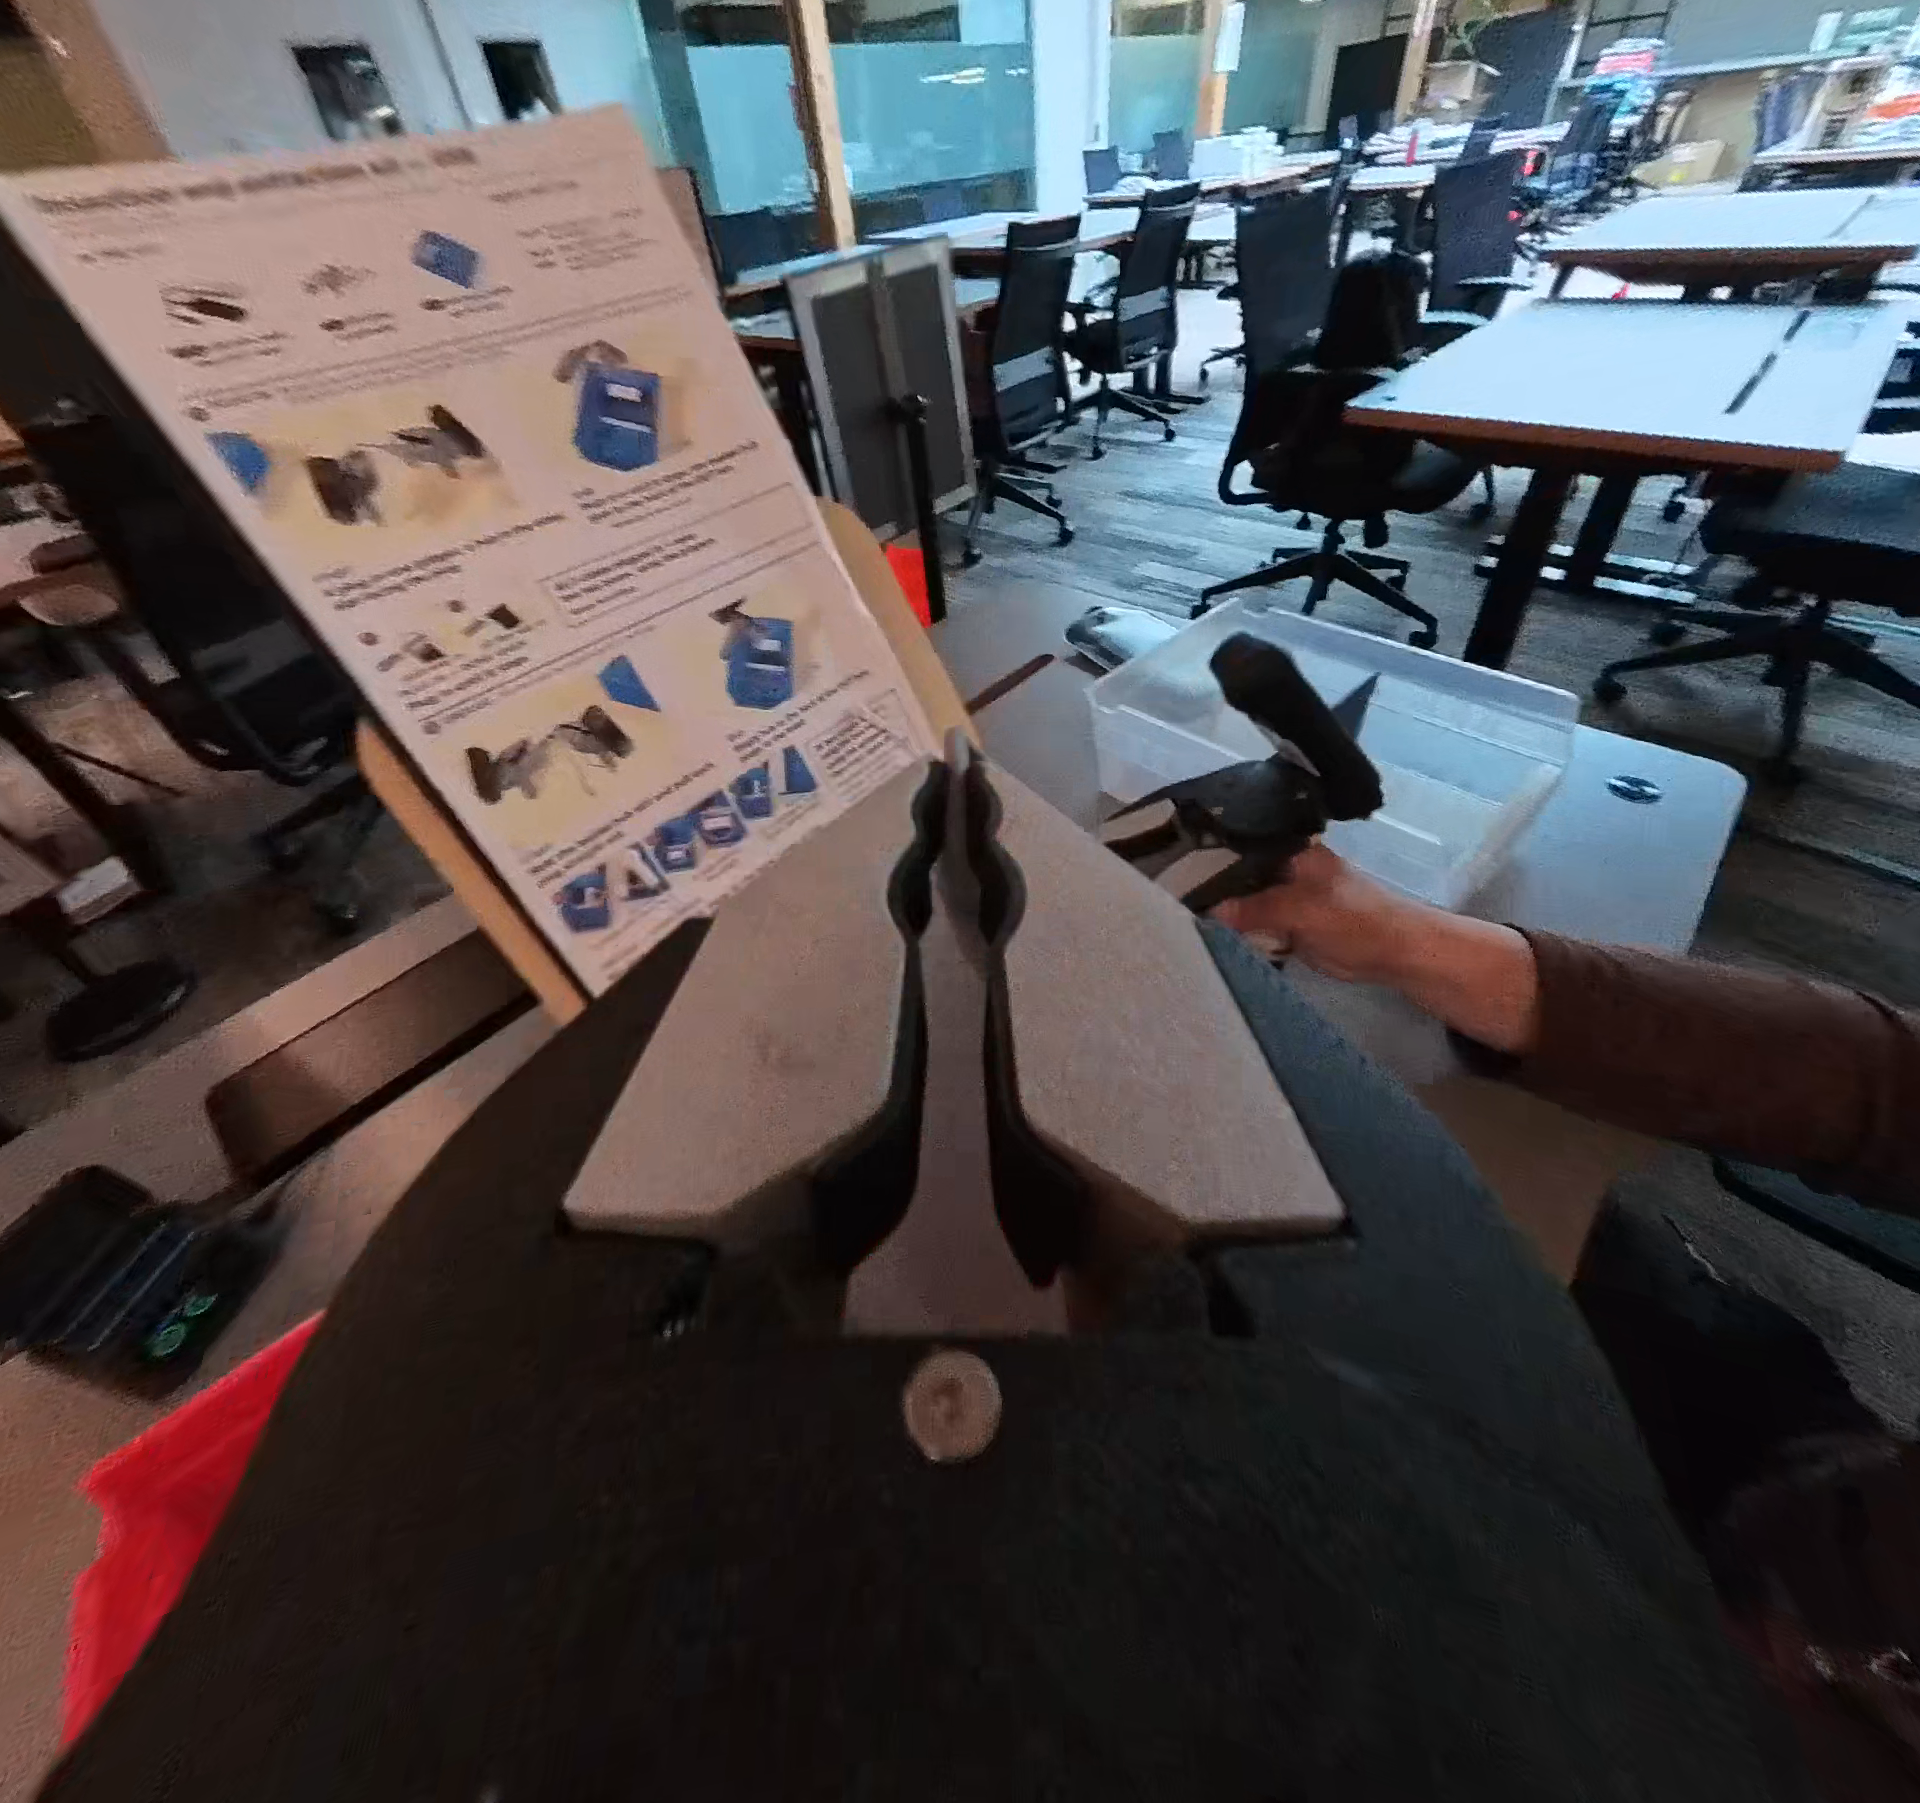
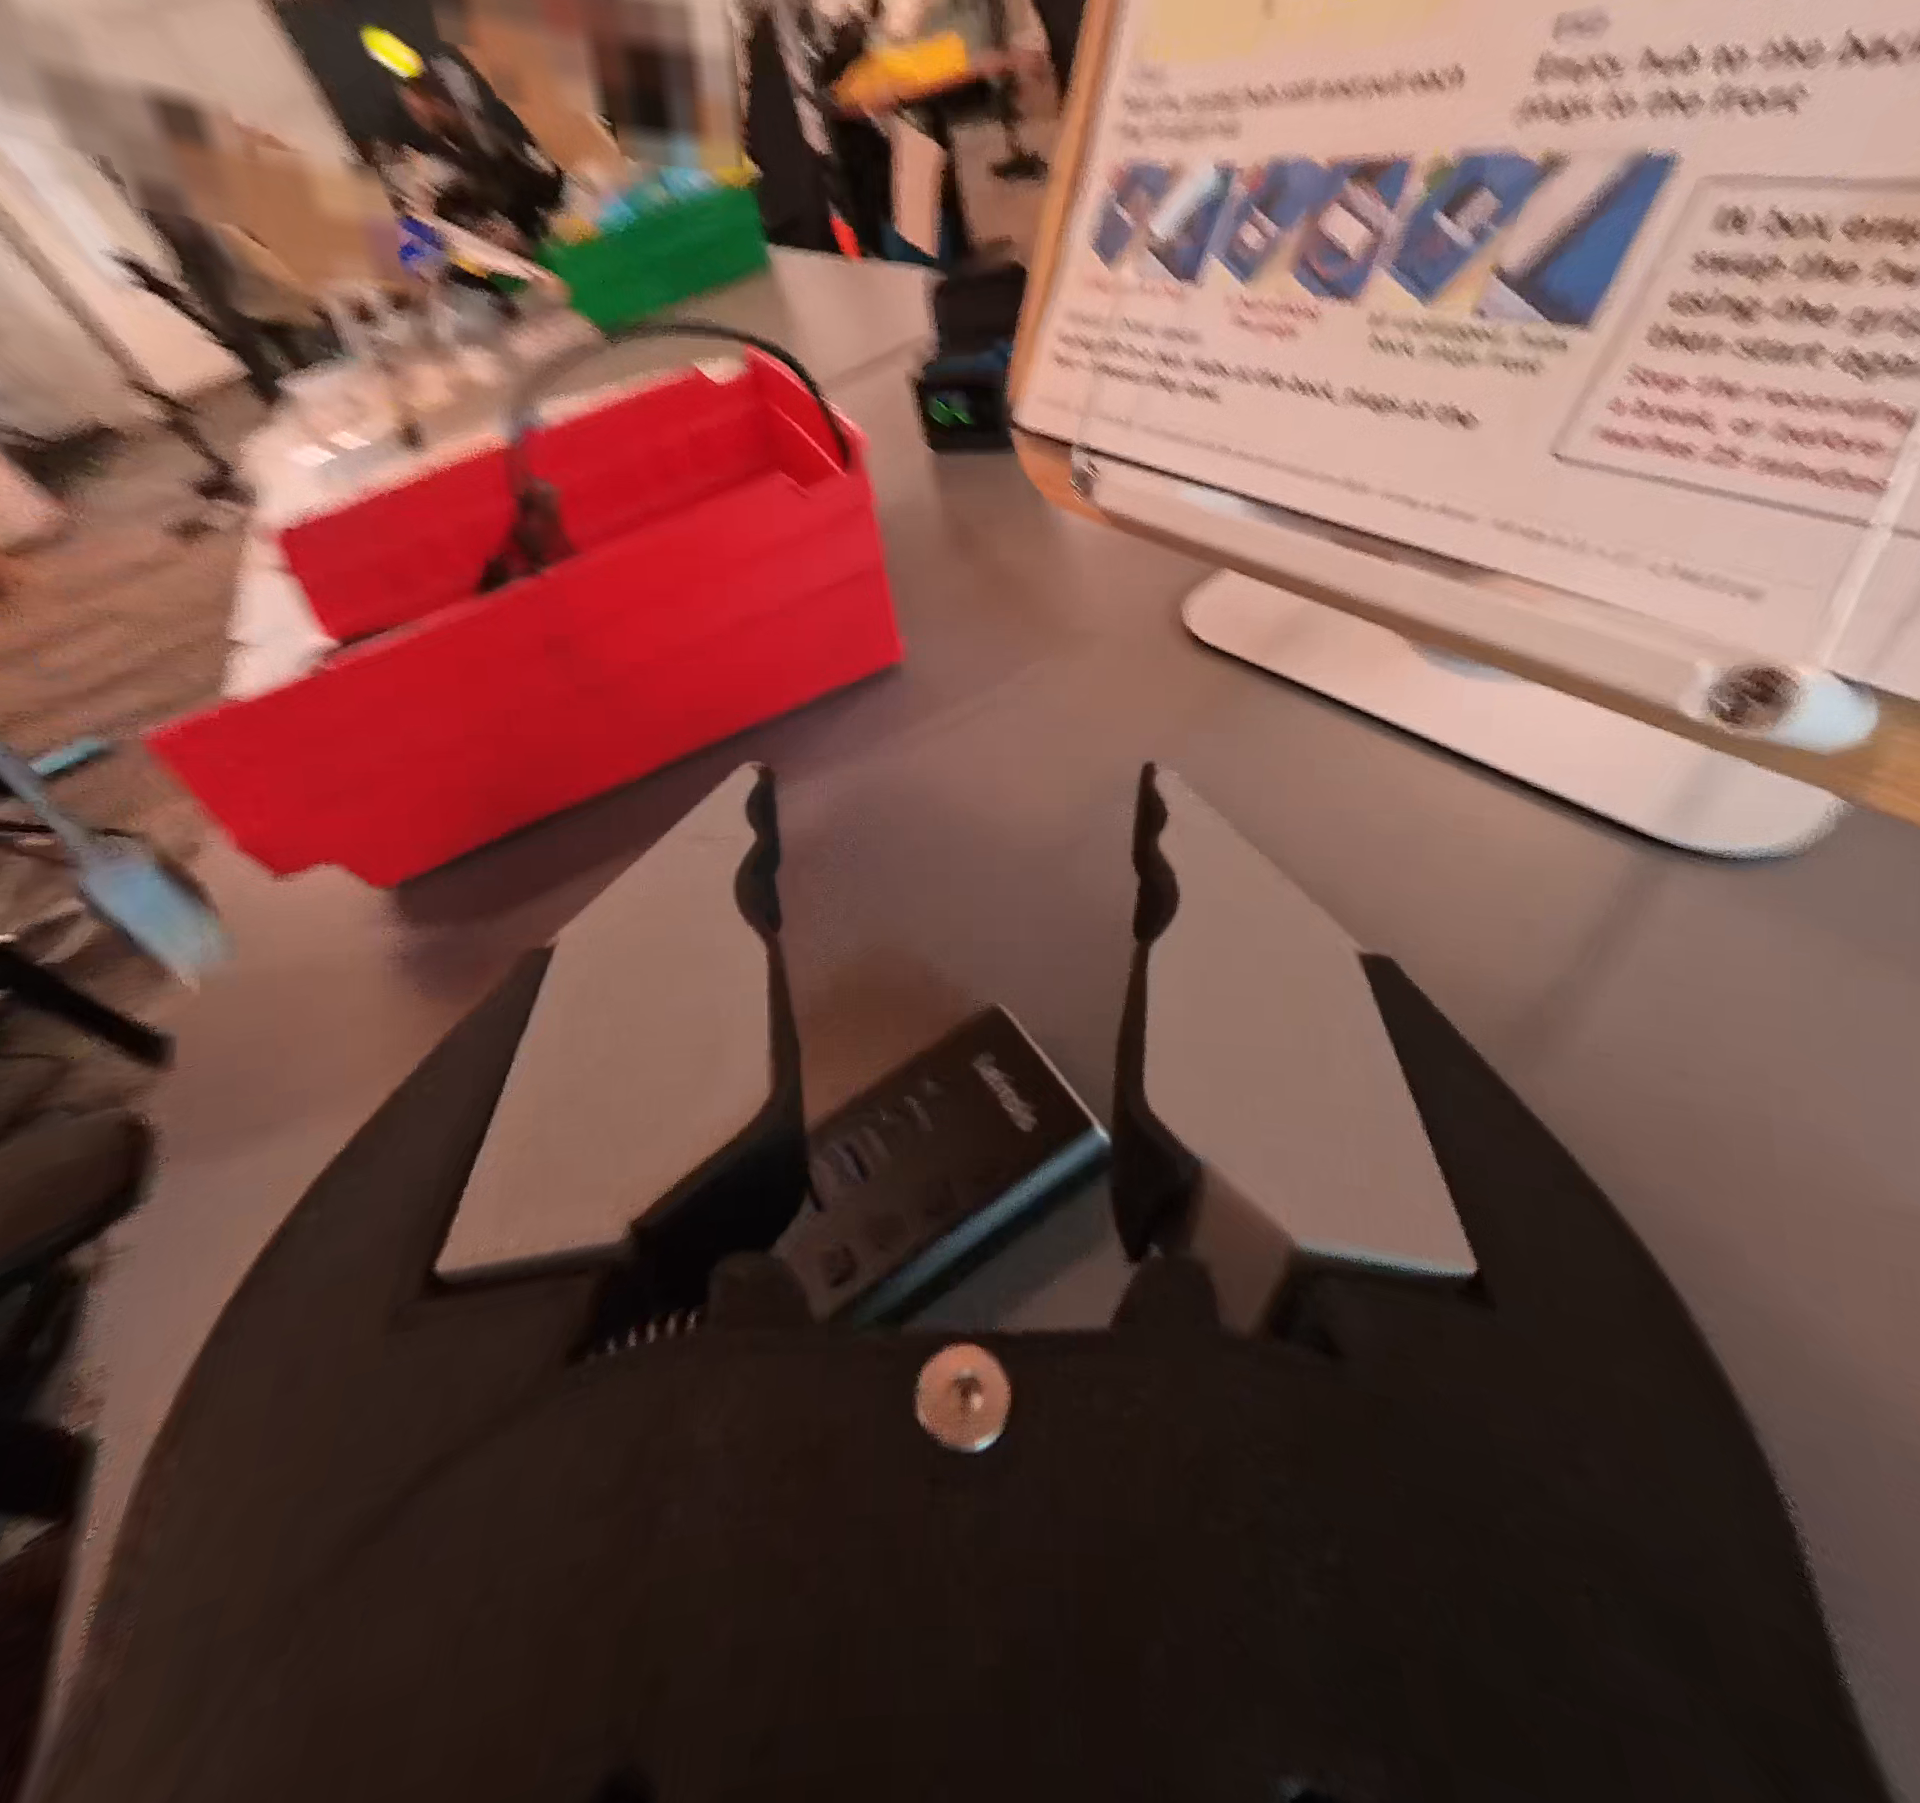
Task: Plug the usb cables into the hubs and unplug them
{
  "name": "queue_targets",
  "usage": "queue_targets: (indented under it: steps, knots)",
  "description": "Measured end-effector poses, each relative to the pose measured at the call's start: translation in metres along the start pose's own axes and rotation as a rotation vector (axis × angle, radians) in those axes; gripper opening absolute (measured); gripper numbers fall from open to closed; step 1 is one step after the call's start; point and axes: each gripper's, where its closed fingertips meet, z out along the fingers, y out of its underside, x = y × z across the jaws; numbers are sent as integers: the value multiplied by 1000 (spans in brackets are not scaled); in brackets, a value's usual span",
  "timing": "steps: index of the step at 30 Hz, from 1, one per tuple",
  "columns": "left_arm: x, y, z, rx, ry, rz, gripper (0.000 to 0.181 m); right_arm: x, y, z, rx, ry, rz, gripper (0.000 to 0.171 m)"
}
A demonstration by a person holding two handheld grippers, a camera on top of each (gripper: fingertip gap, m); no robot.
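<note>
My right tool [image 2: 951, 797] hung released, jaws wide, over the dark hub [image 2: 951, 1145] lying on the desk [image 2: 1039, 652]. My left tool [image 1: 958, 777] was clenched, empty. I judged squaring both fingers along the hub's long sides best before closing; cables sat in the red bin [image 2: 623, 652].

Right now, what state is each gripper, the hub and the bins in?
left gripper: shut, holding nothing
right gripper: open, over the hub
hub: flat on the table, nothing visibly plugged in
red bin: open-topped, cable inside
clear bin: open-topped, looks empty
</note>
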Motion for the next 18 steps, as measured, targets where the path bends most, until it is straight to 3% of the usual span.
queue_targets:
  steps: [4, 9, 12, 16, 17, 18]
  knots:
    - [37, 14, 43, -24, 108, 9, 2, -46, -30, -19, 137, -285, 7, 73]
    - [66, 34, 95, -60, 218, -29, 2, -100, -35, -42, 154, -659, 41, 73]
    - [94, 44, 117, -66, 352, -75, 1, -80, -26, -24, 109, -510, 48, 71]
    - [117, 52, 137, -73, 412, -56, 1, -52, -23, -14, 103, -330, 35, 80]
    - [119, 52, 141, -72, 416, -54, 1, -45, -23, -13, 103, -286, 18, 76]
    - [120, 53, 146, -73, 414, -54, 1, -43, -23, -15, 105, -271, -9, 55]
